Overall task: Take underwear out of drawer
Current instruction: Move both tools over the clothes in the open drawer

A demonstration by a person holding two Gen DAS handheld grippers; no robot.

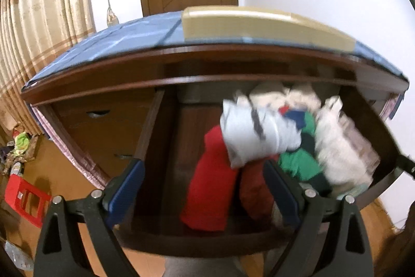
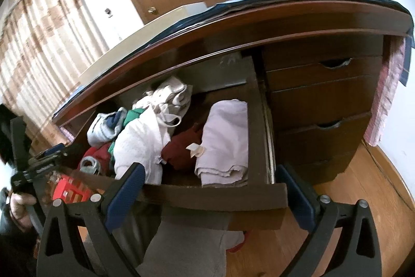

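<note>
Both grippers, left (image 1: 205,188) and right (image 2: 212,186), are hovering with jaws apart, empty, over one open drawer (image 2: 207,195) at centre frame, holding a heap of clothes (image 2: 145,131).

Both wrist views look down, close, into the open drawer (image 1: 207,243) (image 2: 207,196): the left from its left front, the right from its right front.
</note>
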